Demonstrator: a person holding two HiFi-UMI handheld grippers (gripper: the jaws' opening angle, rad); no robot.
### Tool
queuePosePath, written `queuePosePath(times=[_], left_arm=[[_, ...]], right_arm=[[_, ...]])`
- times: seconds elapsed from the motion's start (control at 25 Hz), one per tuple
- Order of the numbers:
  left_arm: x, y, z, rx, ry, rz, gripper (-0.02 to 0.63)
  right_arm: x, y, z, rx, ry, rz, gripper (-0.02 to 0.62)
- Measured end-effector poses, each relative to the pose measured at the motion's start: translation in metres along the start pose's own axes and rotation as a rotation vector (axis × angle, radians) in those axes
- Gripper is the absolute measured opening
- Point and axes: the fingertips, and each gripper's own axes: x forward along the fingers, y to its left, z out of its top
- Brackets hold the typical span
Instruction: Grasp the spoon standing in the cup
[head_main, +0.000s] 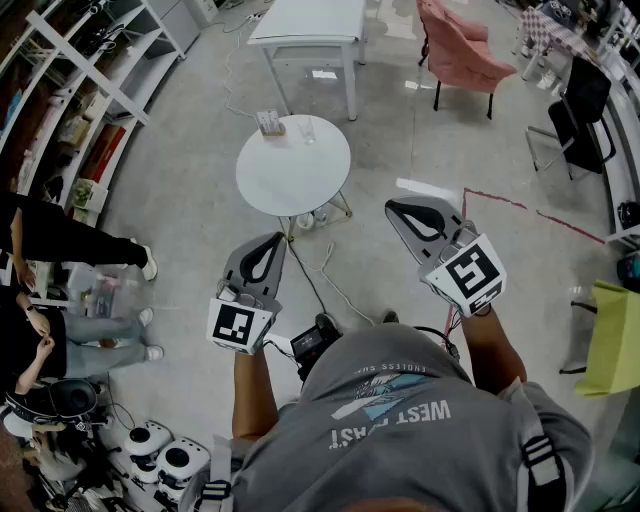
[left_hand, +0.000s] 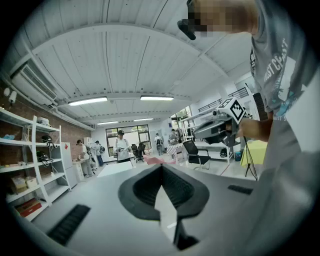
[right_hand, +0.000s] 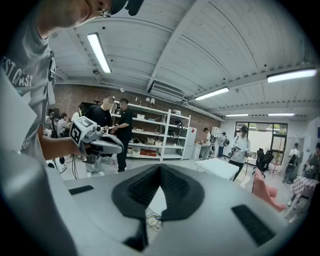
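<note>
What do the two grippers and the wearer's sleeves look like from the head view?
The left gripper and right gripper share one build: pale grey bodies with black, teardrop-shaped jaw pads. Each carries a white marker cube printed with black squares. The person wears a grey short-sleeved T-shirt with printed lettering.

Ahead of you, the round white table (head_main: 295, 178) carries a small container (head_main: 270, 123) and a clear glass (head_main: 307, 130) near its far edge.

Beyond a round white table (head_main: 285, 178), a pink armchair (head_main: 462, 52)
</note>
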Motion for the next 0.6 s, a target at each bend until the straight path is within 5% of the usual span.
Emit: queuePosePath(times=[0.48,0.6], left_arm=[[-0.011,0.030,-0.020,0.037,0.030,-0.048,0.005],[-0.010,0.041,-0.015,-0.004,-0.003,-0.042,0.003]], right_arm=[[0.029,0.015,0.014,0.007,-0.040,-0.014,0.002],[0.038,0.017,0.013,0.013,-0.025,-0.027,0.002]])
